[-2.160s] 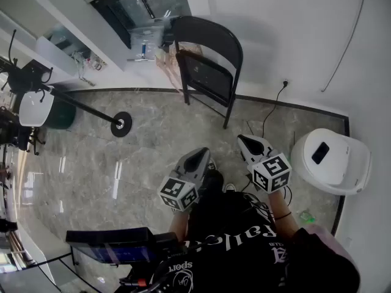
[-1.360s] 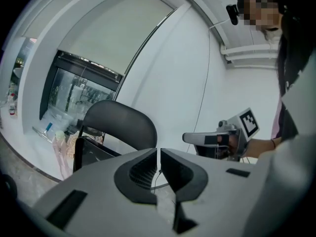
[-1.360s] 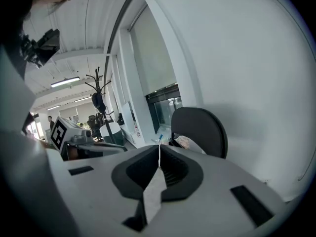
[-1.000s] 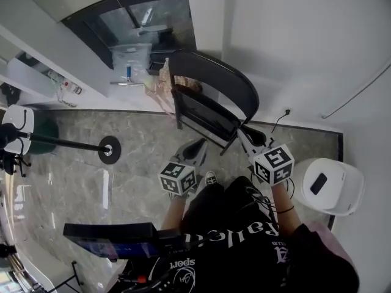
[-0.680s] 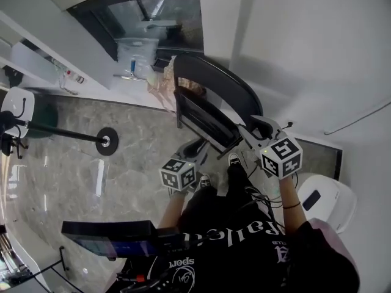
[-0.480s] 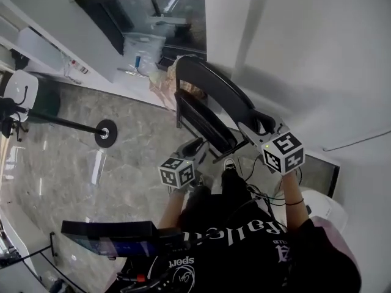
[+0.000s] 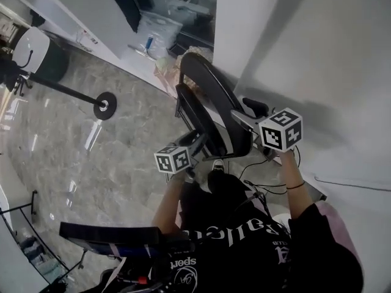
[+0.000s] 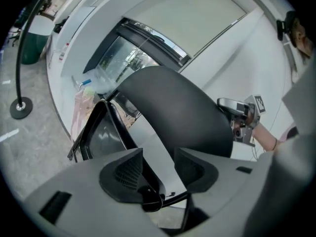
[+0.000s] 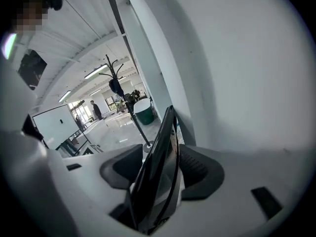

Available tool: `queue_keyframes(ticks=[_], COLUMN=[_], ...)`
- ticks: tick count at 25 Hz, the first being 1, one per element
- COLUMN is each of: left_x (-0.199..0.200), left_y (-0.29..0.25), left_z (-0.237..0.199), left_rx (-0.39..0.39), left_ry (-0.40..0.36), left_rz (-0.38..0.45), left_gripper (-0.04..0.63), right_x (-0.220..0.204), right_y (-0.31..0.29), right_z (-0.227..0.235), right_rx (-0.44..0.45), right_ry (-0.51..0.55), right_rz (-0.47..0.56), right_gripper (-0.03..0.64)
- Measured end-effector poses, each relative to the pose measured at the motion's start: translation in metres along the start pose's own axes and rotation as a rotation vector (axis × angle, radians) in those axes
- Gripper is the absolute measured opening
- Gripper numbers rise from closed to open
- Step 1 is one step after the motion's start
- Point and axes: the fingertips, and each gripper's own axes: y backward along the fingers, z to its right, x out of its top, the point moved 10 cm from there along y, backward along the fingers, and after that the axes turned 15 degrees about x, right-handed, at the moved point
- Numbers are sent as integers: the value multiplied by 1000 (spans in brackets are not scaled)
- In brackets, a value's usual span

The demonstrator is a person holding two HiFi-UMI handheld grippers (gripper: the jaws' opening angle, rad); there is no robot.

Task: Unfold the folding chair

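The one black metal chair (image 7: 214,93), folded, stands by the white wall (image 7: 317,54) on glossy marble floor (image 7: 73,145). Two seconds ago it was well ahead; now I'm right at it. Both claws have just been opening. The right claw (image 9: 160,169) straddles the curved backrest edge and the left claw (image 8: 159,169) a thin frame tube, neither clamping.

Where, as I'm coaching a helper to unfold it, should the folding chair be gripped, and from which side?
Probably the backrest by its curved rim, edge-on from the side nearest the wall, with the seat frame taken from the room side. The folding chair stands folded flat, so both panels are thin enough to straddle and pull apart.
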Motion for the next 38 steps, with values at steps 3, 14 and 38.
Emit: queue_keyframes(ticks=[3,14,38], left_x=[-2,-29,-34], left_y=[-18,-81,-92], left_z=[-8,-34,-64], left_rx=[29,37,-62], left_ry=[54,319,518], left_rz=[-14,-67,-65], left_gripper=[204,225,74], right_x=[6,8,-2], right_y=[-16,-36,-56], right_z=[14,24,6], right_rx=[67,205,372], right_ry=[-18,-126,-316], right_rz=[-37,-62,154], right_gripper=[218,186,154])
